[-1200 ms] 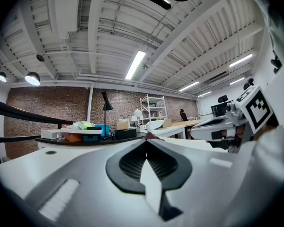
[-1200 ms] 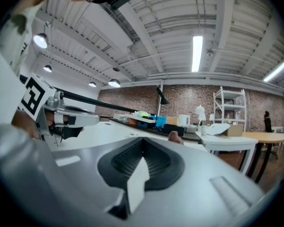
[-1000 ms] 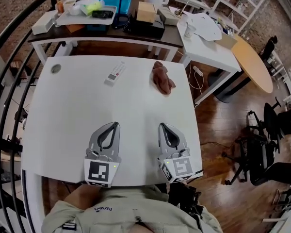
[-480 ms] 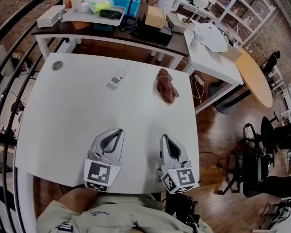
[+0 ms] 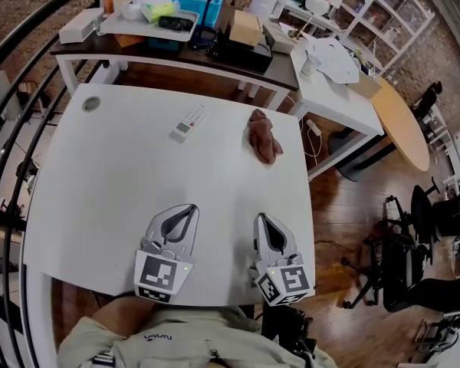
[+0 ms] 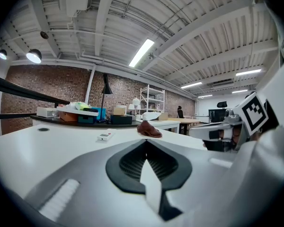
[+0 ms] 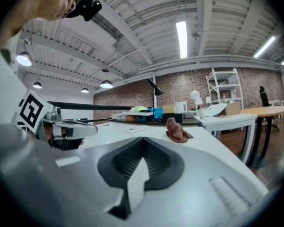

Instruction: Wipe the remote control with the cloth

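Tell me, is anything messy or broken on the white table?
Nothing looks spilled or broken. The brown cloth lies crumpled near the right edge of the table; the remote control sits slanted, apart from it.

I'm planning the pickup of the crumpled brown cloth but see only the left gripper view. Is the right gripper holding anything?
Observer: No. The right gripper has its jaws shut together, with nothing between them.
Operator: Which gripper is better lined up for the pickup?
Observer: The right one. In the head view, the crumpled brown cloth lies straight ahead of it, near the right edge of the white table.
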The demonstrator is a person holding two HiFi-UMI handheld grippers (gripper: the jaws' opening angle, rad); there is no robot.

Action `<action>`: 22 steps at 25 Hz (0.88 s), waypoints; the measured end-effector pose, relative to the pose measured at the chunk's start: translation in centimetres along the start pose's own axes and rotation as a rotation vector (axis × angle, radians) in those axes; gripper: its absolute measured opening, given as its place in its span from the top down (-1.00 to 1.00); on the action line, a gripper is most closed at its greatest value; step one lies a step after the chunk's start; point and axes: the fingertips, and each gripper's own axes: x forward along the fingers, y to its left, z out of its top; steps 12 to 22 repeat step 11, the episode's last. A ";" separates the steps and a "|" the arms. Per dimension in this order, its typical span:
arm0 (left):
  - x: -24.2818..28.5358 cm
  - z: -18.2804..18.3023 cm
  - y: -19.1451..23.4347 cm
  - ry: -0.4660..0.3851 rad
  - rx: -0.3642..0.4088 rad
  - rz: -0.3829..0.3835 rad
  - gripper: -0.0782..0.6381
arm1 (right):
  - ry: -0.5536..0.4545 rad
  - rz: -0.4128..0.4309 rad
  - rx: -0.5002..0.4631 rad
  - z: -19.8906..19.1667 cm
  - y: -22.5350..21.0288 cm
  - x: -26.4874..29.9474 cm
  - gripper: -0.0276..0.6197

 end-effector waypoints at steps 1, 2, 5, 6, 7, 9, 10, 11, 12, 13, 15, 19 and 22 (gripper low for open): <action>0.0 0.0 0.0 -0.001 -0.001 0.000 0.77 | 0.000 0.000 0.000 0.0 0.0 0.0 0.91; 0.1 0.1 0.0 -0.004 -0.005 0.001 0.77 | -0.001 0.000 -0.001 0.0 0.0 0.0 0.91; 0.0 0.3 0.0 -0.006 -0.011 0.003 0.77 | 0.000 0.000 0.000 0.0 0.0 0.0 0.91; 0.0 0.2 0.0 -0.003 -0.004 0.001 0.77 | 0.000 0.001 0.000 0.0 0.0 0.0 0.91; -0.1 0.1 0.0 -0.001 0.000 0.002 0.77 | 0.000 0.003 0.000 0.0 0.1 0.0 0.91; -0.1 0.1 0.0 -0.003 -0.004 0.007 0.77 | 0.000 0.008 -0.001 0.1 0.1 0.1 0.91; -0.2 0.2 0.0 -0.006 -0.011 0.012 0.77 | 0.001 0.010 -0.002 0.1 0.1 0.1 0.91; -0.2 0.4 0.0 -0.010 -0.019 0.017 0.77 | 0.002 0.013 -0.003 0.1 0.1 0.1 0.91; -0.2 0.4 0.0 -0.010 -0.019 0.017 0.77 | 0.002 0.013 -0.003 0.1 0.1 0.1 0.91; -0.2 0.4 0.0 -0.010 -0.019 0.017 0.77 | 0.002 0.013 -0.003 0.1 0.1 0.1 0.91; -0.2 0.4 0.0 -0.010 -0.019 0.017 0.77 | 0.002 0.013 -0.003 0.1 0.1 0.1 0.91; -0.2 0.4 0.0 -0.010 -0.019 0.017 0.77 | 0.002 0.013 -0.003 0.1 0.1 0.1 0.91; -0.2 0.4 0.0 -0.010 -0.019 0.017 0.77 | 0.002 0.013 -0.003 0.1 0.1 0.1 0.91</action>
